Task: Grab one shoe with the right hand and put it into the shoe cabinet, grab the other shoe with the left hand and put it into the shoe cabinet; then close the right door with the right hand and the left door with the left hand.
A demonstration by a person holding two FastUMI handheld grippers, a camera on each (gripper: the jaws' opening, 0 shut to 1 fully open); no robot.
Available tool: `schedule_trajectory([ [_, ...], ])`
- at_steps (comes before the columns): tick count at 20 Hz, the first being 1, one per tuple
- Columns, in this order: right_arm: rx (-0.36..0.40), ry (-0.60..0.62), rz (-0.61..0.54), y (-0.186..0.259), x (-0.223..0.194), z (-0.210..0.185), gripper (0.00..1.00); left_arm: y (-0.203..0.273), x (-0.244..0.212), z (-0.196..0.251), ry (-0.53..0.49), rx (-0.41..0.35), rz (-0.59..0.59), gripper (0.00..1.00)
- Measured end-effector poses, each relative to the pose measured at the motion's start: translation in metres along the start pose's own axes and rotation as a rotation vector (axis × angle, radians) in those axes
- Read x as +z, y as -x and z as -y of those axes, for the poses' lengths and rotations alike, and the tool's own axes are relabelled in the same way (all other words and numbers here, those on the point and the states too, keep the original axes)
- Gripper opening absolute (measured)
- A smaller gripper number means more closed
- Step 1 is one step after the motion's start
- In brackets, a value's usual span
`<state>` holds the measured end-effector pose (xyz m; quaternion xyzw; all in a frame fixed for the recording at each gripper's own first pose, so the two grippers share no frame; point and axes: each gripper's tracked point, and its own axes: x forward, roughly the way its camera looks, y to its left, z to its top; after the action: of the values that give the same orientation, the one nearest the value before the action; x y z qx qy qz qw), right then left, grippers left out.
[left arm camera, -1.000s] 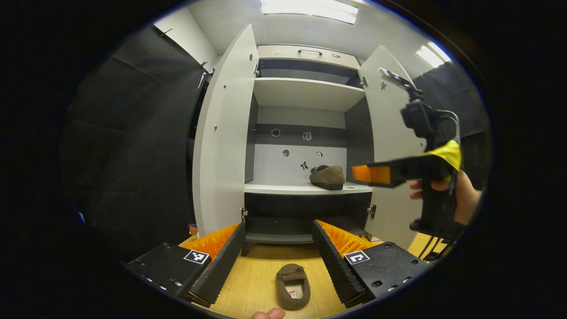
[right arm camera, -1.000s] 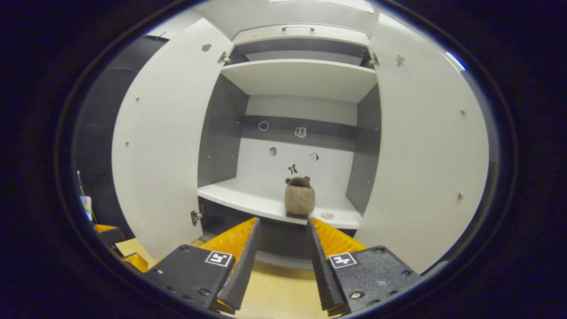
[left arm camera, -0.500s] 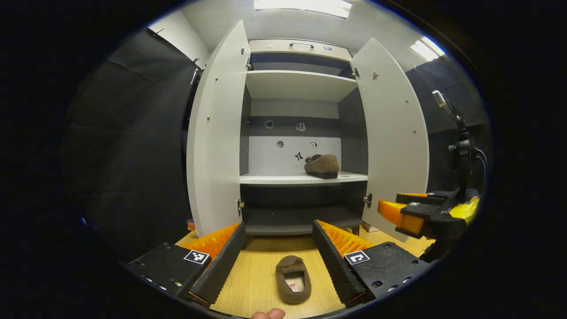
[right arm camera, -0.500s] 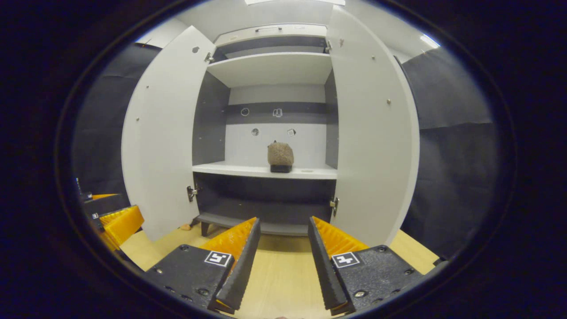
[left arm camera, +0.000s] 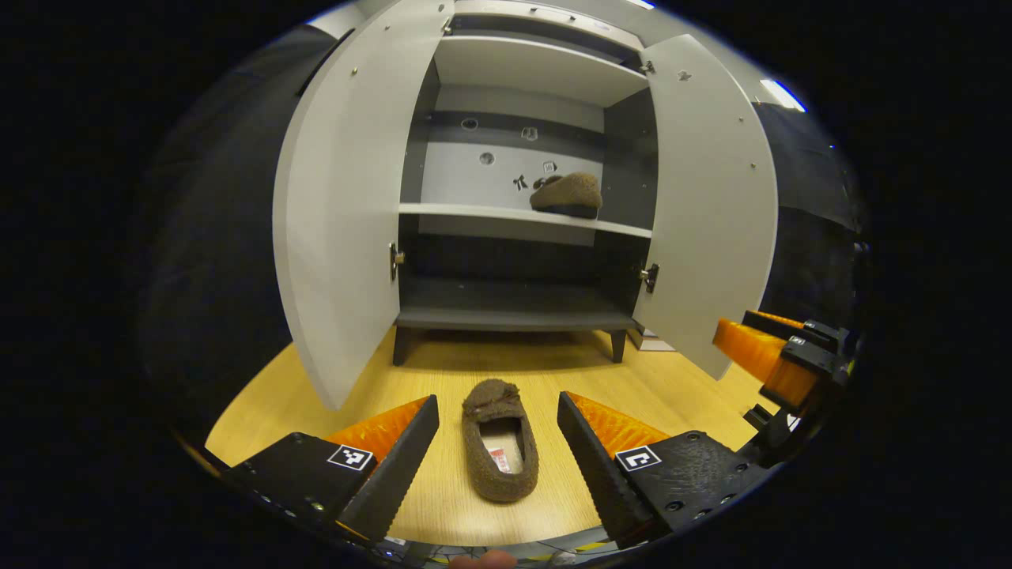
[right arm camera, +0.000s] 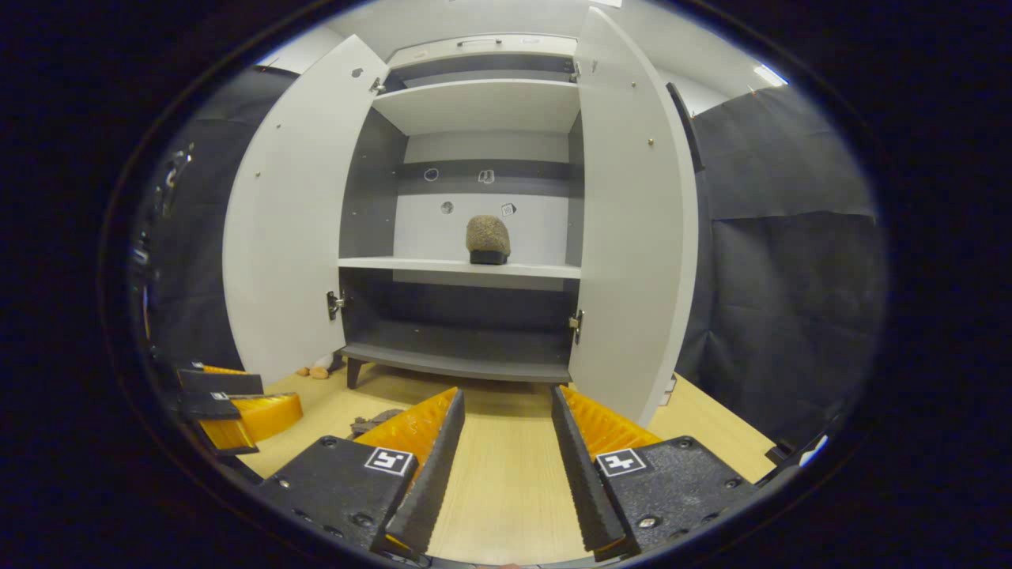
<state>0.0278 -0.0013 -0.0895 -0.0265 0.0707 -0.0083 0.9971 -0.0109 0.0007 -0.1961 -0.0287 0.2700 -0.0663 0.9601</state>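
Note:
One brown fuzzy shoe rests on the right part of the middle shelf of the white shoe cabinet; it also shows in the right gripper view. The other shoe lies on the wooden floor in front of the cabinet, toe toward it. My left gripper is open, low over the floor, its fingers on either side of this shoe without touching it. My right gripper is open and holds nothing, facing the cabinet from farther right. Both doors, left and right, stand wide open.
Black cloth walls flank the cabinet on both sides. Small bits lie on the floor by the cabinet's left foot. The dark bottom shelf and the upper shelf hold nothing. The left gripper shows low at the left in the right gripper view.
Both grippers have dropped and backed away from the cabinet. The left one tilted down, so the floor shoe now sits between its fingers. The right one left the shelf, open throughout.

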Motion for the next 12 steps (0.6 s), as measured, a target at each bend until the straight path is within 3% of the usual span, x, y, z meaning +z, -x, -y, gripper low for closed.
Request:
schedule_trajectory([
  [7, -0.011, 0.014, -0.037, 0.008, -0.011, 0.011, 0.7, -0.059, -0.066, -0.025, 0.099, 0.072, -0.23, 0.96],
  [12, -0.023, 0.017, -0.074, 0.006, -0.02, 0.019, 0.71, -0.082, -0.08, -0.033, 0.13, 0.093, -0.28, 0.96],
])
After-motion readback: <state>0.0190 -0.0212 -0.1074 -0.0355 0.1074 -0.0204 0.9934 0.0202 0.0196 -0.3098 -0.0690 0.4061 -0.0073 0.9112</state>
